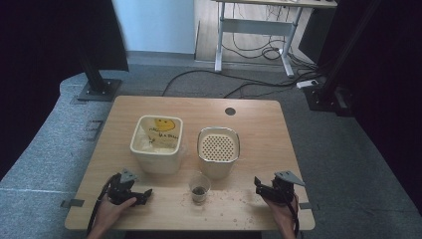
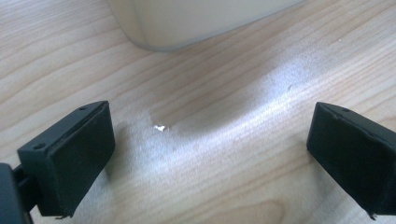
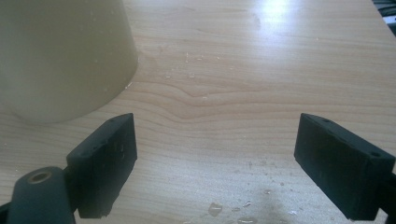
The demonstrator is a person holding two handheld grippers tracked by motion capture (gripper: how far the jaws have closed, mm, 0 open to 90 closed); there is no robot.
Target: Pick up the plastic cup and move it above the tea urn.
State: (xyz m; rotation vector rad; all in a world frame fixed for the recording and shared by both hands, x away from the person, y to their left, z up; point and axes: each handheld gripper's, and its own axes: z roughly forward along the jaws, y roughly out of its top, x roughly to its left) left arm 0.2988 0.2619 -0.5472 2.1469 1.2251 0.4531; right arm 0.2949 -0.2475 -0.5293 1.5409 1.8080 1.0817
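On the wooden desk stood a cream square container with a yellow smiley-face bag inside, left of centre. Just beside it to the right stood a second cream container topped with a perforated strainer insert. In front of the two, near the desk's front edge, stood a small clear cup with something dark at its bottom; what it was could not be told. Small droplets or crumbs were scattered on the desk to the right of the cup. The left hand-held gripper was held low over the front-left part of the desk, just in front of the square container; in the left gripper view its jaws stood wide apart with only bare wood between them, and the container's base showed beyond. The right hand-held gripper was at the front-right, apart from the strainer container. In the right gripper view its jaws were likewise spread wide and gripped nothing, with wet spots on the wood close by.
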